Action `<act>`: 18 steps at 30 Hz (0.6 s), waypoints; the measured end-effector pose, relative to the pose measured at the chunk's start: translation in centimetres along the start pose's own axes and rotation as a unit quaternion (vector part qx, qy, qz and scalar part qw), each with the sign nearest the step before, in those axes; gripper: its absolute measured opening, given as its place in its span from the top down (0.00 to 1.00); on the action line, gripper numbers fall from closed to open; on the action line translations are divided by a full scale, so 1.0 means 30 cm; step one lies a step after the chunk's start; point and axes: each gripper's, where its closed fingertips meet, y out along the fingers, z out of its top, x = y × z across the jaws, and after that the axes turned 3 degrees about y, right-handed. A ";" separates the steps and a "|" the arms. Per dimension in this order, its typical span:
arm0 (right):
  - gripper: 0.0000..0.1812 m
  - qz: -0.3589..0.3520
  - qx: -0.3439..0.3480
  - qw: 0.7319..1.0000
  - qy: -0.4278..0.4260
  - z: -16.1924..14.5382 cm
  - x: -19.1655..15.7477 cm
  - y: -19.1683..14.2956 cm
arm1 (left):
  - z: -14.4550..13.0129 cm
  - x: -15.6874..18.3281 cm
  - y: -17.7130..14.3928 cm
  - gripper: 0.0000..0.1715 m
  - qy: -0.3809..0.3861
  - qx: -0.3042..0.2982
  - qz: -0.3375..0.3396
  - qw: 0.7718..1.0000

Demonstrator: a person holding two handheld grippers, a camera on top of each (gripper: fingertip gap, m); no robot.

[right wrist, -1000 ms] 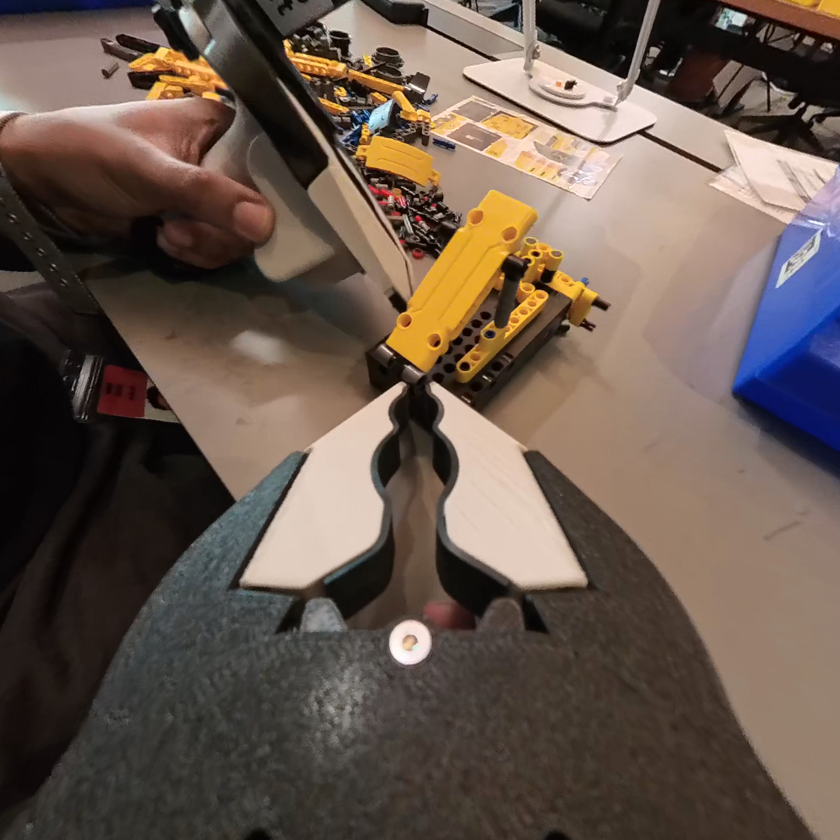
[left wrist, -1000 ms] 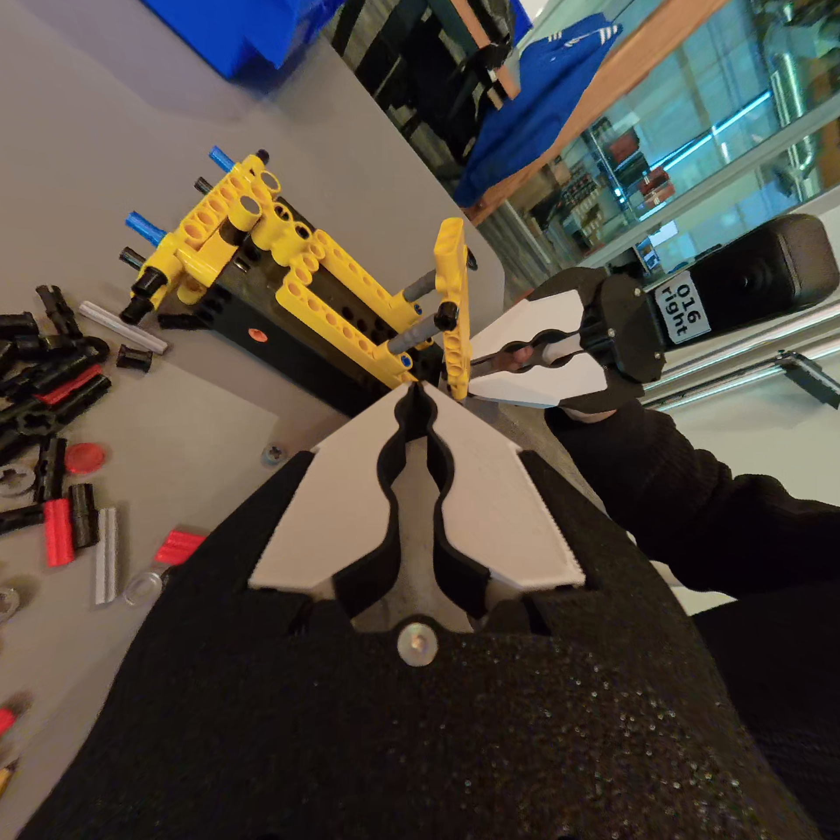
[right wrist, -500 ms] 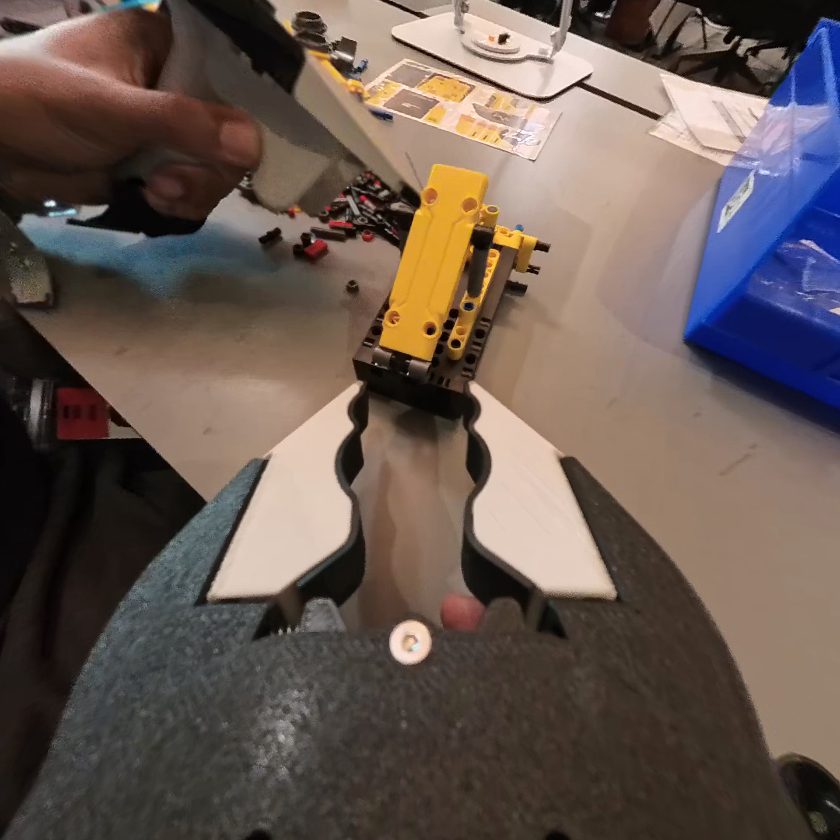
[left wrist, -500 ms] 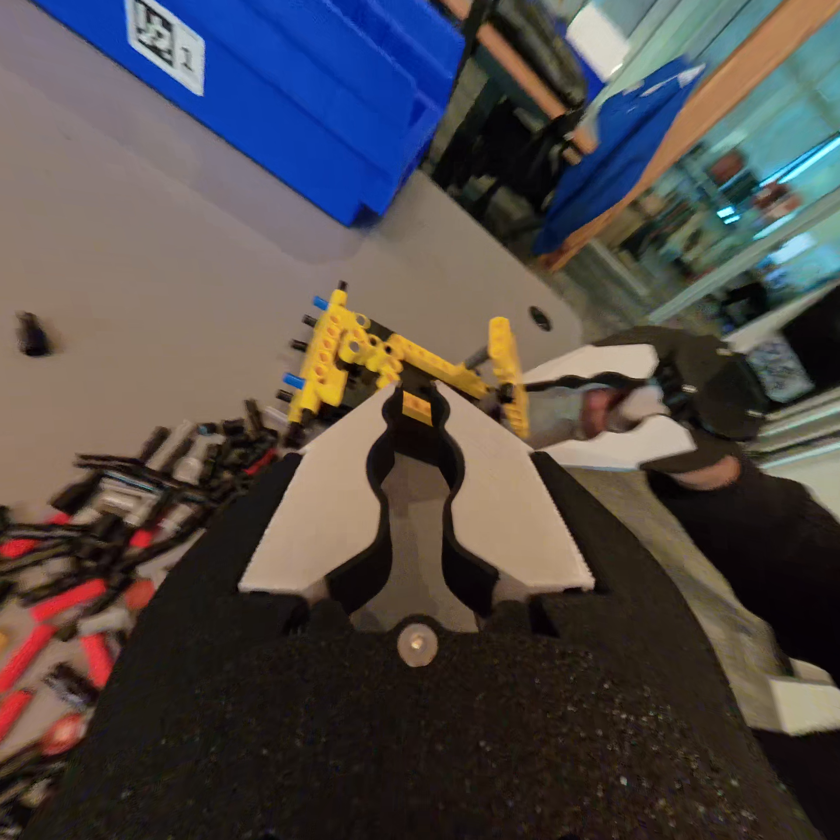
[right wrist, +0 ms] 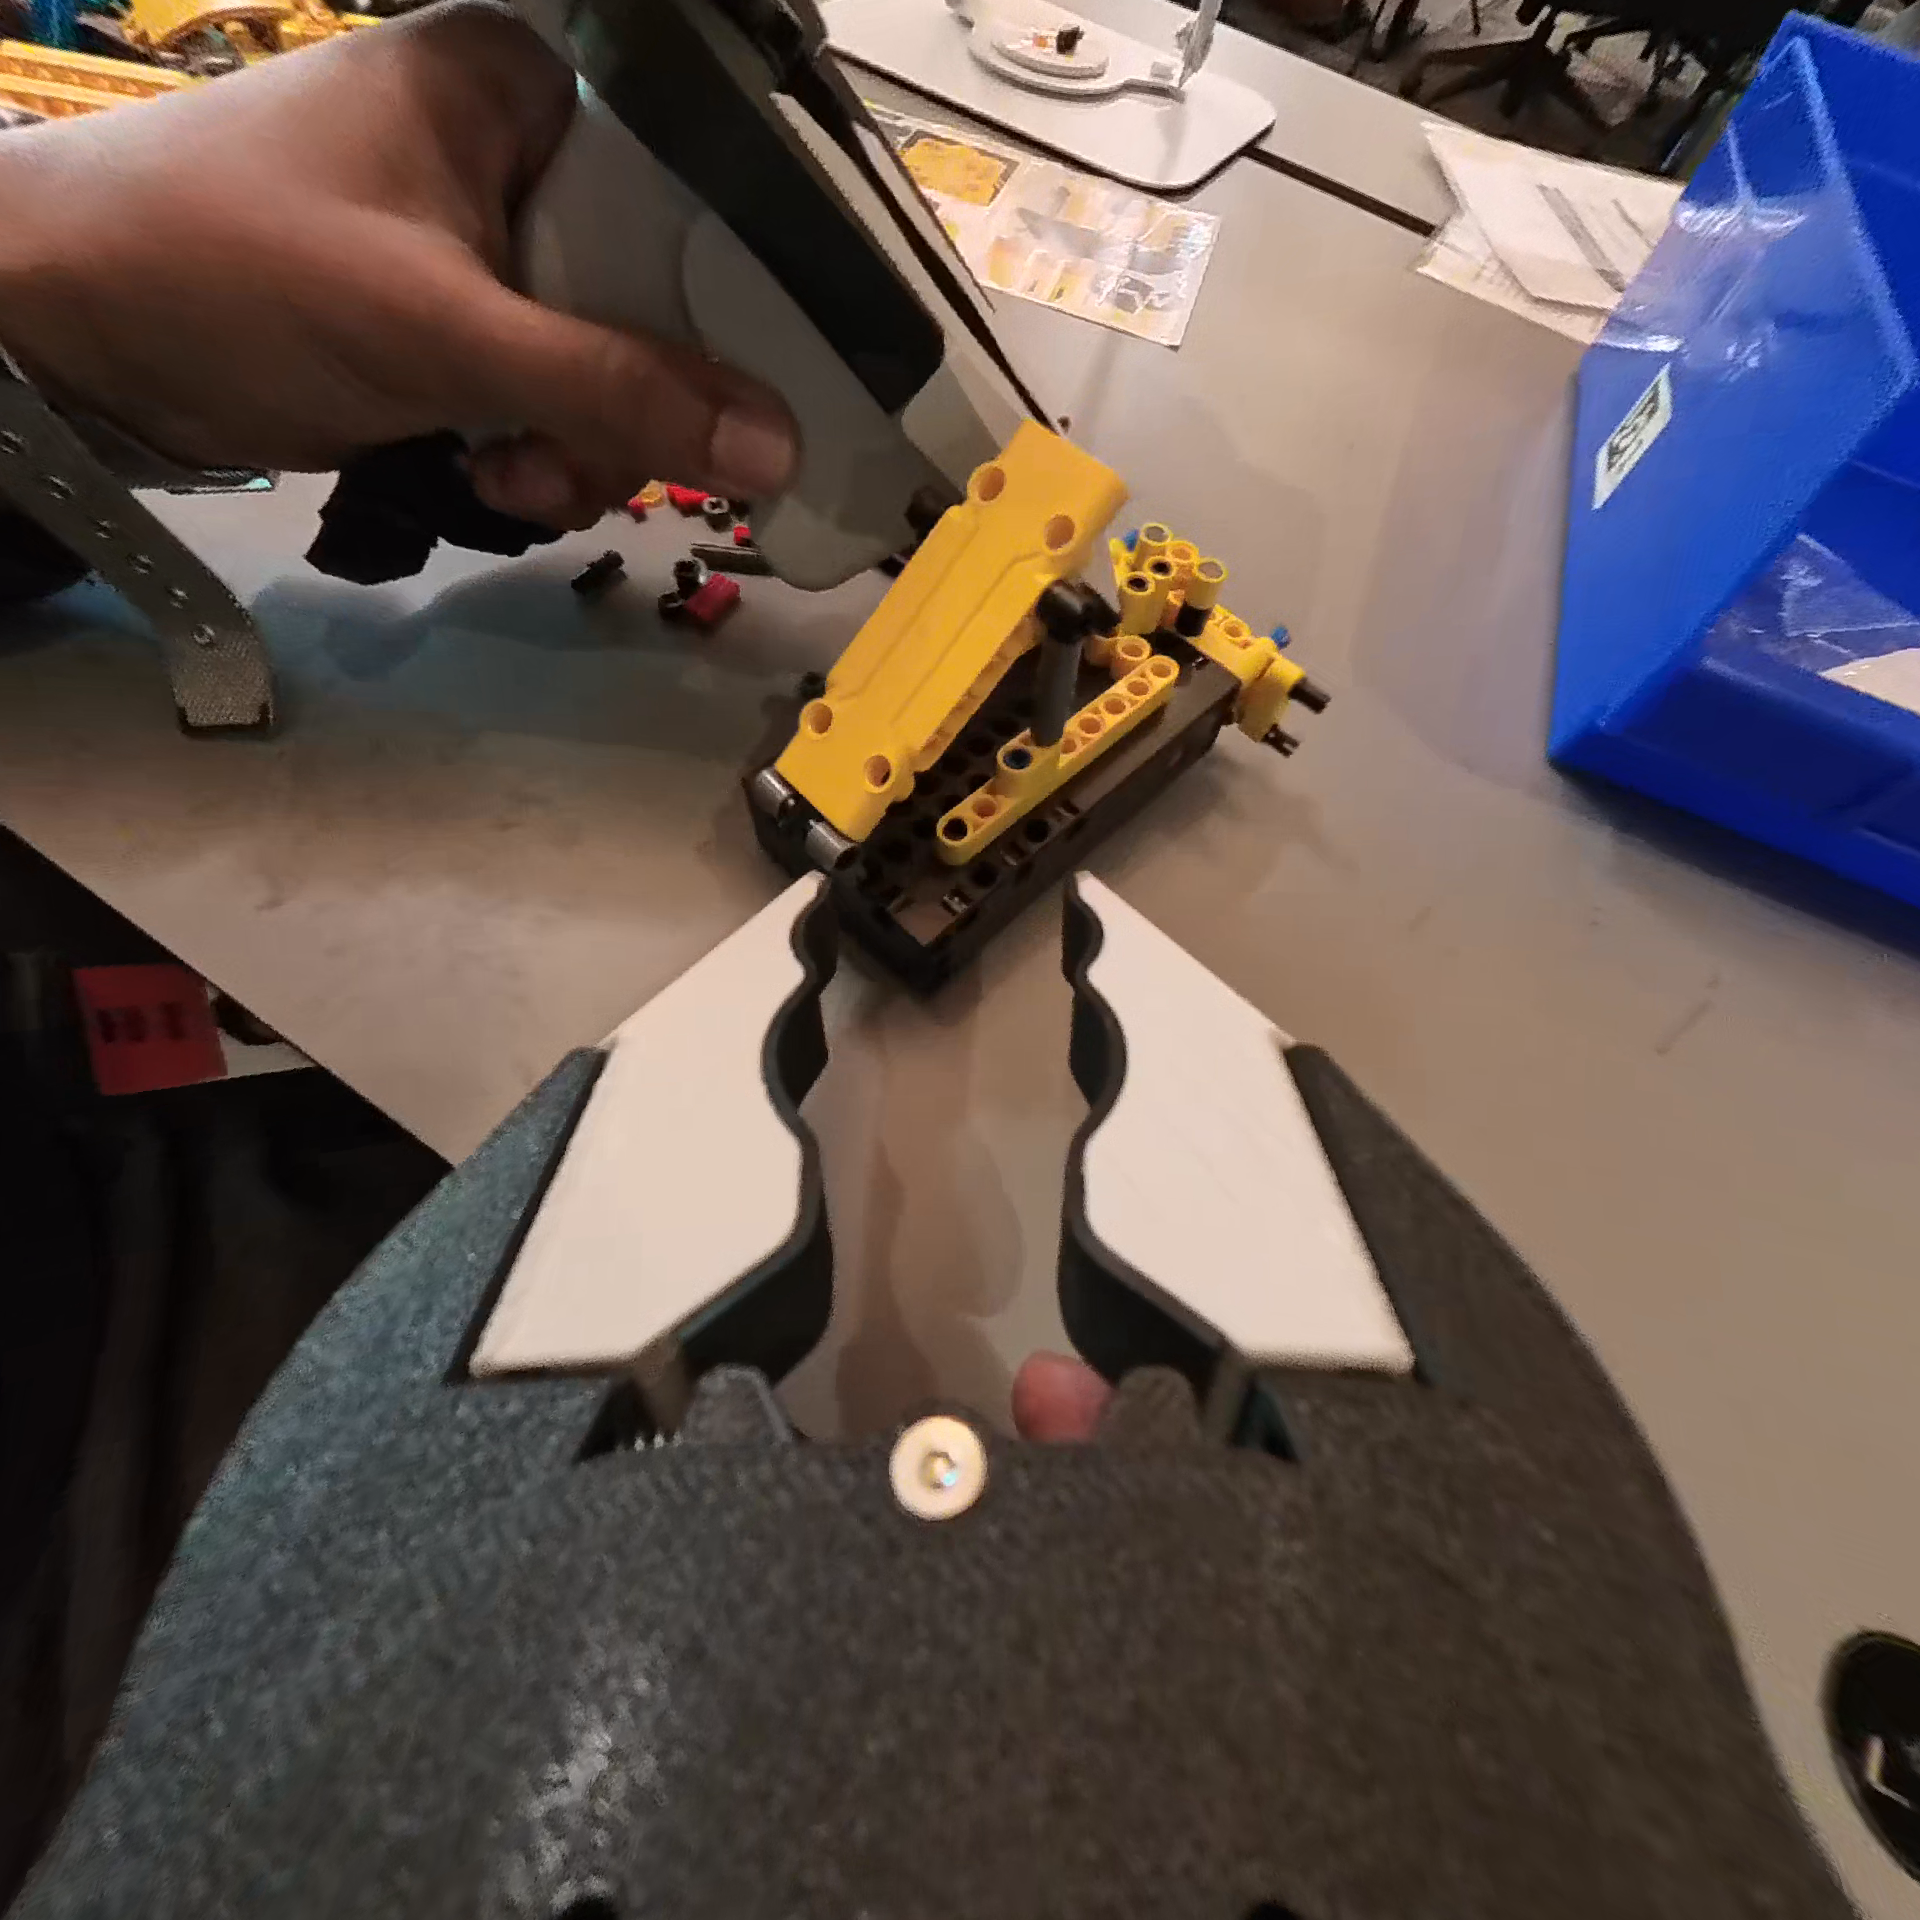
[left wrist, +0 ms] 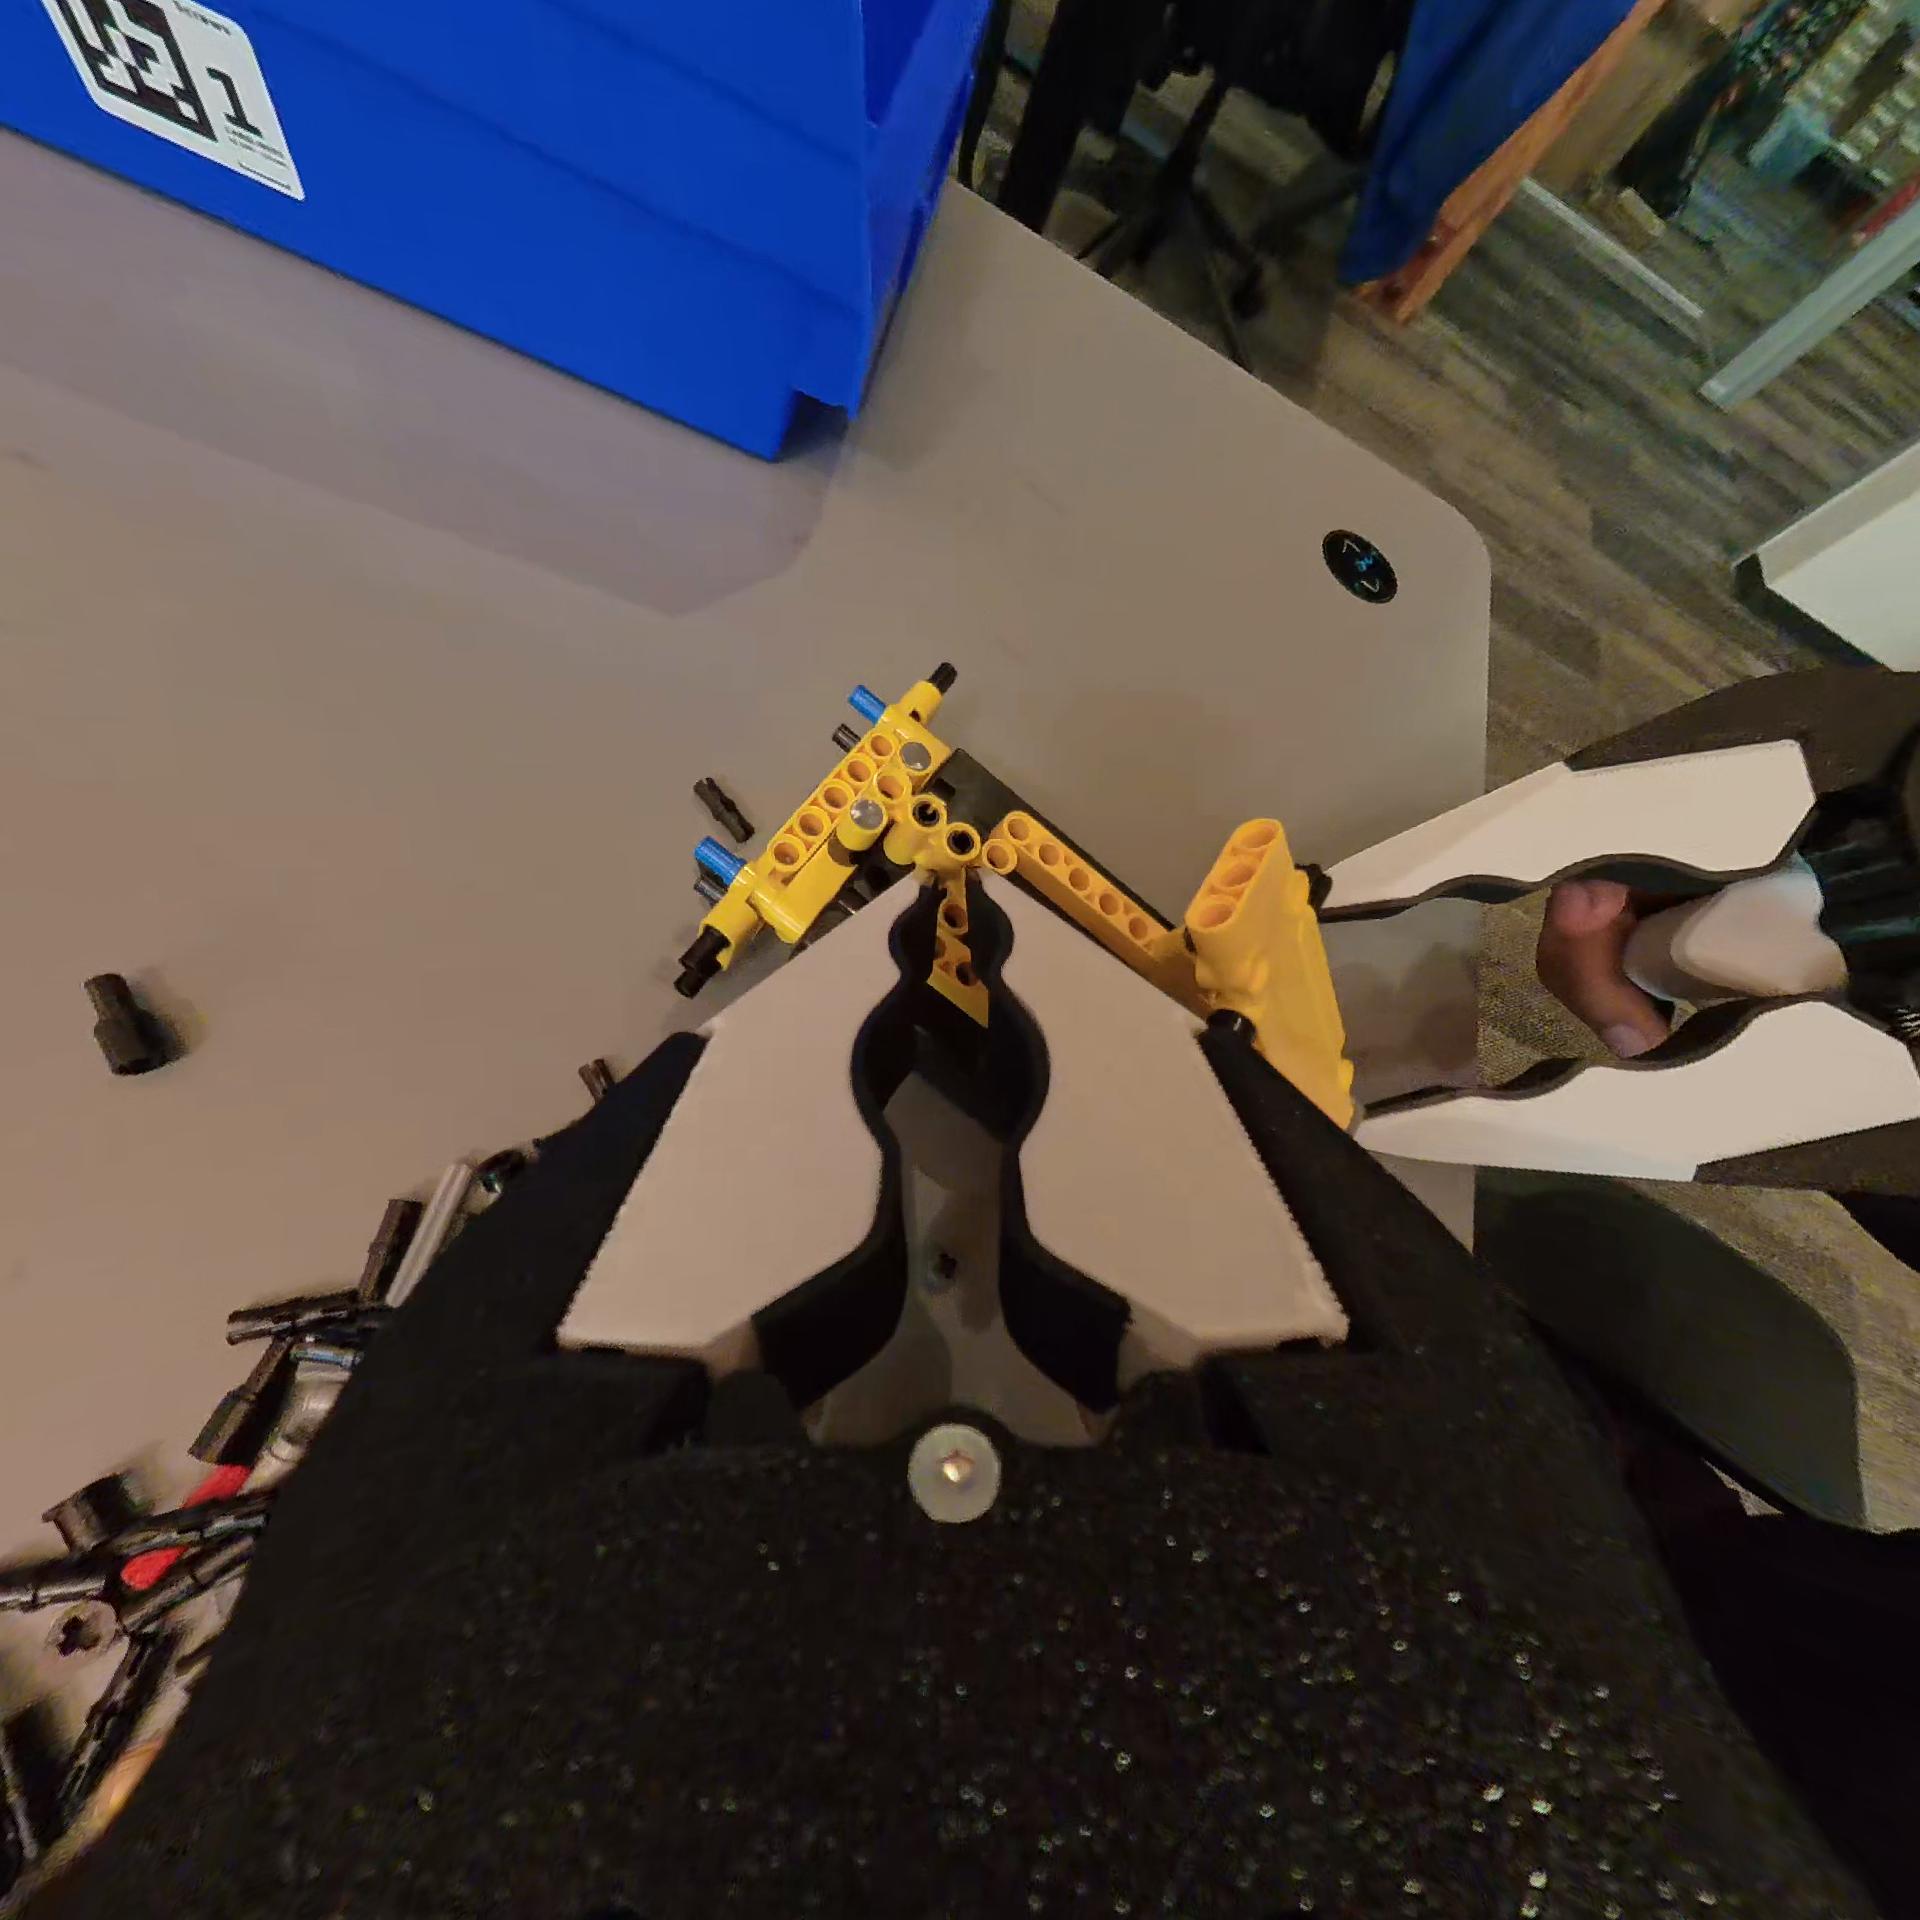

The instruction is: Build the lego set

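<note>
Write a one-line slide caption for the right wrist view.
Open right gripper faces the black end of a yellow brick model on a grey table.

Grey table [left wrist: 1091, 499] bears a brick model [right wrist: 997, 748], blue bin [left wrist: 582, 177], perhaps leaflets [right wrist: 1091, 234].

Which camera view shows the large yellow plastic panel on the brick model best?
The right wrist view: the large yellow plastic panel shows its whole broad face, tilted over the black base. The left wrist view shows only its end and edge.

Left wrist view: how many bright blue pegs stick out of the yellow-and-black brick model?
2. One blue peg at the far corner of the model, another lower along the same yellow beam; others may be hidden.
</note>
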 end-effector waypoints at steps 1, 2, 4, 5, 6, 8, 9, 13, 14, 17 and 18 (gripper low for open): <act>0.76 -0.001 -0.002 1.000 0.003 -0.002 0.000 0.002 | -0.001 0.000 -0.001 0.97 0.002 0.001 0.003 1.000; 0.75 -0.003 -0.004 1.000 0.009 -0.003 0.003 0.002 | -0.002 -0.001 -0.003 0.97 0.005 0.001 0.006 1.000; 0.75 -0.005 -0.011 1.000 0.025 -0.011 0.011 0.003 | -0.004 -0.002 -0.006 0.97 0.010 0.002 0.011 1.000; 0.75 -0.007 -0.013 0.999 0.030 -0.015 0.015 0.003 | -0.005 -0.001 -0.007 0.97 0.009 0.002 0.011 1.000; 0.75 -0.009 -0.014 0.999 0.033 -0.018 0.016 0.004 | -0.006 -0.001 -0.008 0.97 0.008 0.003 0.011 1.000; 0.75 -0.015 -0.013 0.999 0.035 -0.023 0.017 0.007 | -0.007 -0.002 -0.010 0.97 0.008 0.003 0.012 1.000; 0.75 -0.018 -0.014 0.999 0.035 -0.025 0.018 0.007 | -0.008 -0.003 -0.012 0.97 0.010 0.003 0.014 1.000; 0.75 -0.033 -0.011 0.999 0.036 -0.025 0.020 0.002 | -0.011 -0.006 -0.018 0.97 0.011 0.004 0.018 1.000; 0.75 -0.037 -0.013 0.999 0.030 -0.029 0.021 -0.002 | -0.013 -0.004 -0.020 0.97 0.006 0.005 0.015 1.000; 0.75 -0.029 -0.012 0.999 0.013 -0.032 -0.007 -0.023 | -0.015 -0.002 -0.022 0.97 -0.006 0.009 0.006 1.000; 0.75 -0.023 -0.003 1.000 0.011 -0.023 -0.024 -0.031 | -0.015 -0.002 -0.023 0.97 -0.007 0.009 0.007 1.000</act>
